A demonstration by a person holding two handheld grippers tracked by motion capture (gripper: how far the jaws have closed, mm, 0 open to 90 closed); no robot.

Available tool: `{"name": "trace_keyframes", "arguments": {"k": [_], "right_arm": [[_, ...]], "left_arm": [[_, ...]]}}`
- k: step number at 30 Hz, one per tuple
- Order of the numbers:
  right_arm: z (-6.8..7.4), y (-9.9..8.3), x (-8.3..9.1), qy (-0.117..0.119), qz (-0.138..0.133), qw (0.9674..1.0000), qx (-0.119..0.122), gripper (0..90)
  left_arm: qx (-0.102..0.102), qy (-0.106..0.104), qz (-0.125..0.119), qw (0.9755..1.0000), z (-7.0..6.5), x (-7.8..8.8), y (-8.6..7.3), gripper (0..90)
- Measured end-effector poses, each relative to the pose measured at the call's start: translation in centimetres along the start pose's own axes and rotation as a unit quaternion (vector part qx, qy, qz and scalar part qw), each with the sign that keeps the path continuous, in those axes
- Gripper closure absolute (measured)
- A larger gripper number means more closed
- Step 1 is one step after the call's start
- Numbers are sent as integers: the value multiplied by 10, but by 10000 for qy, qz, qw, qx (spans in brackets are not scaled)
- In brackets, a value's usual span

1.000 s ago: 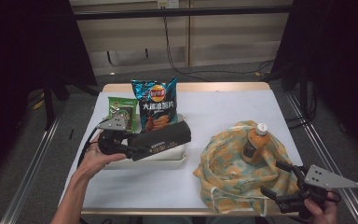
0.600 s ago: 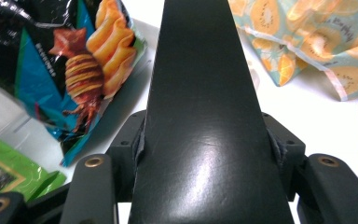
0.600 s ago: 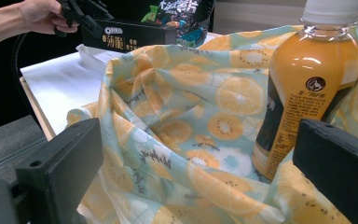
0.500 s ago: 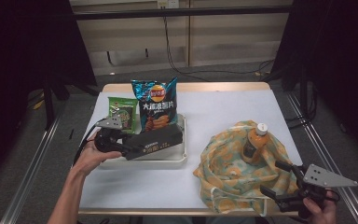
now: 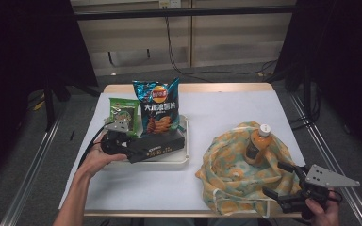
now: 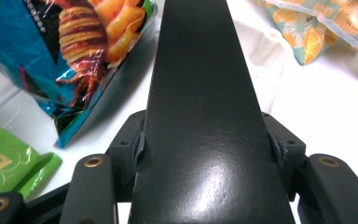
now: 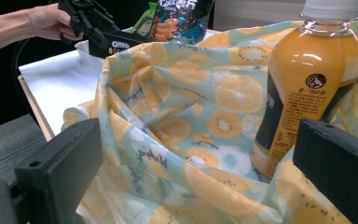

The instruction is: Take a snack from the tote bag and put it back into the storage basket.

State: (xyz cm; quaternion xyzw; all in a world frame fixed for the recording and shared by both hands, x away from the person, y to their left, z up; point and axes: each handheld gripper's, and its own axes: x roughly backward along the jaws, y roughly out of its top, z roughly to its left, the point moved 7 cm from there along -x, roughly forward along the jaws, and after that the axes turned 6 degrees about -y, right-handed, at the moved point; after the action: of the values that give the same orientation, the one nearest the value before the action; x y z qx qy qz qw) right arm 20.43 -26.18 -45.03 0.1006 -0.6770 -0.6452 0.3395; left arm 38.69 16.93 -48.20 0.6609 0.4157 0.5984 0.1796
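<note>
Jaws of left gripper (image 5: 139,151) clamp black box (image 5: 162,146), seemingly over tray (image 5: 185,157).

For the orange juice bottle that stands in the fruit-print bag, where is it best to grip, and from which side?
Probably the shoulder just under the white cap of the juice bottle, coming from above. It stands upright in the fruit-print bag, whose cloth wraps its lower body, so the top is the bare part. The right gripper, jaws open, waits beside it.
</note>
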Motion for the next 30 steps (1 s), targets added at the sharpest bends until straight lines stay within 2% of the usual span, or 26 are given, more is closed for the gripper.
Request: {"name": "trace_keyframes", "arguments": {"k": [4,10,22,25,30], "right_arm": [[-1,1,-1,-25,-9,10000,-12,8],[0,0,-2,-7,13,10000,-23,8],[0,-1,-2,-4,40,10000,12,8],[-1,0,-2,-52,24,10000,4,9],[-1,-1,-2,-64,50,10000,46,9]], "left_arm": [[18,-58,27,10000,1,-1,1,425],[48,-10,-33,10000,5,-5,2,422],[113,42,192,9997,11,-8,-2,410],[134,-18,186,9997,10,-11,-3,401],[161,71,277,9995,11,-15,-8,397]]}}
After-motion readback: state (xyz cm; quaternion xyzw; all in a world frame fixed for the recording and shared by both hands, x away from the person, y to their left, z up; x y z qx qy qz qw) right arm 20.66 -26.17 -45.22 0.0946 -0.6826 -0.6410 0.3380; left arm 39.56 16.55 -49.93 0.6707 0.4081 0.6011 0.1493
